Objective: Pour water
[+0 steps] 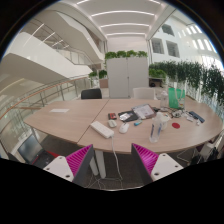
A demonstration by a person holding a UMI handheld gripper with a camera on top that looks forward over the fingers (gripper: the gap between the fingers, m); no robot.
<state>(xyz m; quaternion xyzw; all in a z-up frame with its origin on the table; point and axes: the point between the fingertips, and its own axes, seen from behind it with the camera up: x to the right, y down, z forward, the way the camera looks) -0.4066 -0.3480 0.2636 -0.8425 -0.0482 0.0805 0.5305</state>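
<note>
We see the gripper (112, 163) raised well back from the table (70, 122), fingers spread wide with nothing between them – only floor and a chair back show in the gap. The magenta pads (78, 159) face each other, both bare.

The table is a long, pale, curved top, and everything for the task sits on it, far beyond the fingers. Toward its right end stands a green see-through container (176, 97), upright – we cannot tell whether it holds water. Just in front of that, nearer the gripper, a small cup-like thing (156, 128) stands upright; contents too small to read. A white cup (124, 127) sits near the table's middle, contents also unreadable. Left of the white cup lies a flat white object (103, 129). Papers or a folder (144, 112) lie behind the white cup, toward the far edge. A small red item (177, 125) lies at the table's right end.

Behind the table – a white cabinet (127, 75) with plants on top, and a dark chair (91, 94) at the far side.
</note>
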